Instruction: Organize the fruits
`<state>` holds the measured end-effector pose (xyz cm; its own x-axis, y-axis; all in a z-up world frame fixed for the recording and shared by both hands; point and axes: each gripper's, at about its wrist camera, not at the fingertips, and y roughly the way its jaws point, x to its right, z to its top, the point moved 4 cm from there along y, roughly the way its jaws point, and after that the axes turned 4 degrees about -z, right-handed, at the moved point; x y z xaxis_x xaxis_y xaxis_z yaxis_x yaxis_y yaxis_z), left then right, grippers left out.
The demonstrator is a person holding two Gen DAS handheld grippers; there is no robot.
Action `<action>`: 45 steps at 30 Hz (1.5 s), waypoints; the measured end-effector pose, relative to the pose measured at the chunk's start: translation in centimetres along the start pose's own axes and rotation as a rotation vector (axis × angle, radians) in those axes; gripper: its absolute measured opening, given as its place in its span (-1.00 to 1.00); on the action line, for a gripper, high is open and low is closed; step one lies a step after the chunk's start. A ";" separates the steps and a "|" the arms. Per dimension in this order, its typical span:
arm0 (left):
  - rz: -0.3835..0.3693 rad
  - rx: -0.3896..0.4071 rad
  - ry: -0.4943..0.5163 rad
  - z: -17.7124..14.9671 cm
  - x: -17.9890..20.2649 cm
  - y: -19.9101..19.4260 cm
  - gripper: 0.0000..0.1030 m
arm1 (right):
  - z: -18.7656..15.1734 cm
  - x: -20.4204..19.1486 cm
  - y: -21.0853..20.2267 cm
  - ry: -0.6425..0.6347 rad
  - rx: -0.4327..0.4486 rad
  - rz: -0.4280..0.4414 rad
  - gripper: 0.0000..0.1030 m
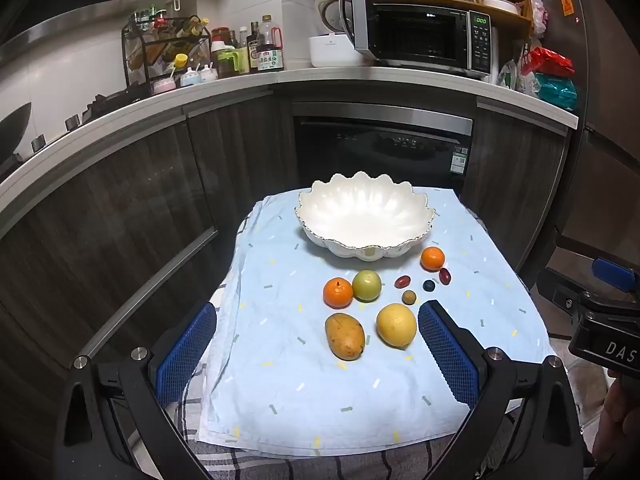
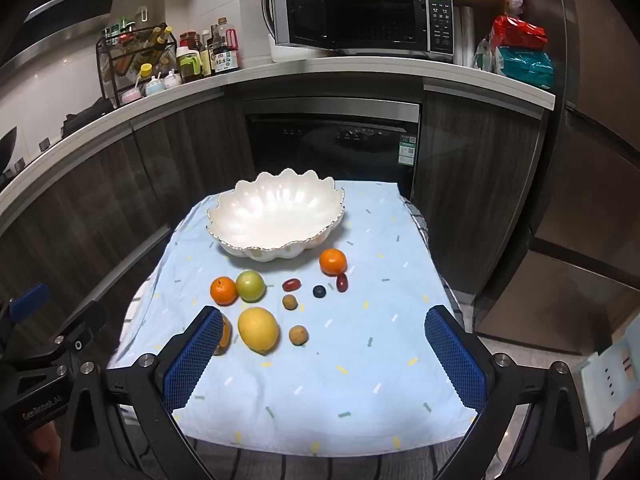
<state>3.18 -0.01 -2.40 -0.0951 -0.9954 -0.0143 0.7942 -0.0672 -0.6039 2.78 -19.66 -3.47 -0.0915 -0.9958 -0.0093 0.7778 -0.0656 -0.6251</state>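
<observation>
Both your left claw (image 1: 316, 344) and right claw (image 2: 324, 348) hover agape, empty; ahead, the lemon (image 2: 258, 328) could roll into the longan (image 2: 298, 335) if nudged.

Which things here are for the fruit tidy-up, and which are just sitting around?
For the job: white bowl, mango, lemon, two oranges, green apple, left tongs, right tongs.

Just sitting around: microwave, sauce bottles, red bag.
</observation>
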 end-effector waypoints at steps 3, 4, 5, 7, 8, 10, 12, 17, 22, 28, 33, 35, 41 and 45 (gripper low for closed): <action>-0.004 0.000 0.000 0.0 0.1 0.0 0.99 | 0.0 0.0 0.0 -0.001 -0.001 -0.001 0.99; -0.003 0.000 -0.005 0.0 0.0 0.0 0.99 | 0.0 0.0 -0.1 -0.001 0.000 -0.001 0.99; -0.002 0.000 -0.005 0.0 0.0 0.0 0.99 | 0.0 0.0 -0.1 -0.001 0.002 -0.001 0.98; -0.005 0.000 -0.005 0.0 0.1 -0.1 0.99 | 0.0 0.1 -0.1 -0.001 0.003 -0.001 0.99; -0.006 0.000 -0.004 0.0 0.2 -0.1 0.99 | 0.0 0.1 -0.2 -0.001 0.004 -0.001 0.99; -0.007 -0.001 -0.006 0.0 0.1 0.0 0.99 | 0.0 0.1 -0.2 -0.001 0.004 -0.001 0.99; -0.006 0.000 -0.005 0.0 0.1 0.0 0.99 | 0.0 0.1 -0.2 0.000 0.004 0.000 0.99; -0.009 0.004 -0.008 0.0 0.3 -0.7 0.99 | -0.1 0.2 -0.3 0.000 0.007 -0.001 0.99; -0.013 0.005 0.000 0.1 0.5 -0.9 1.00 | 0.1 0.1 -0.4 0.002 0.006 0.001 0.99; -0.015 0.000 0.000 0.2 0.2 -0.4 0.99 | 0.0 0.4 -0.2 0.003 0.006 0.000 0.99; -0.015 -0.001 0.001 0.2 0.2 -0.4 0.99 | -0.1 0.4 -0.2 0.004 0.007 -0.001 0.99; -0.015 -0.002 0.002 0.2 0.2 -0.3 0.99 | 0.0 0.3 -0.1 0.004 0.007 0.000 0.99; -0.014 -0.002 0.001 0.3 0.2 -0.3 0.99 | -0.1 0.3 -0.1 0.004 0.007 -0.001 0.99; -0.015 0.001 0.005 0.4 0.1 -0.2 0.99 | 0.0 0.6 -0.1 0.008 0.009 -0.002 0.99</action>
<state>3.28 -0.16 -1.95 -0.1097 -0.9939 -0.0094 0.7933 -0.0819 -0.6033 2.67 -20.22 -3.40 -0.0980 -0.9951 -0.0139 0.7830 -0.0685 -0.6182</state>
